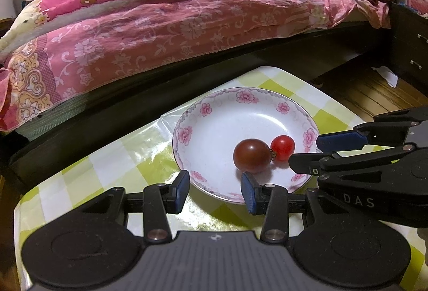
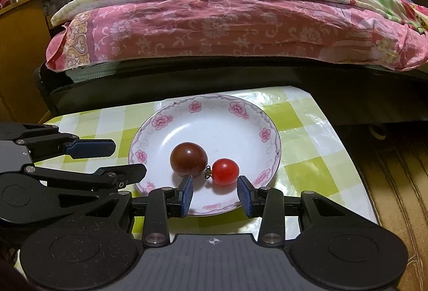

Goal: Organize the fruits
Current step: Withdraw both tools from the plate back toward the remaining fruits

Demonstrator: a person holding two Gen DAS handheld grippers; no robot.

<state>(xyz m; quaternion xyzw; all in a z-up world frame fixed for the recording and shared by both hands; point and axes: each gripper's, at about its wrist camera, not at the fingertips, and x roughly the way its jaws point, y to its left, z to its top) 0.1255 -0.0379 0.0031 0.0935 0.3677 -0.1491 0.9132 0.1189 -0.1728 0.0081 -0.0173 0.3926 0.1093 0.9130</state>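
1. Two small fruits, a dark tomato (image 2: pixel 188 159) and a red tomato (image 2: pixel 225 171), lie touching on the plate (image 2: pixel 248 114), just beyond the right gripper (image 2: pixel 215 196) fingers.
2. Both the right and the left gripper (image 1: pixel 215 190) have fingers apart, holding nothing.
3. Probably light, smooth and soft; they may roll, so grip the widest part gently.

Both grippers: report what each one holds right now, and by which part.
Nothing is held. The left gripper and right gripper both stand open and empty above the plate. The dark tomato and red tomato lie free in it.
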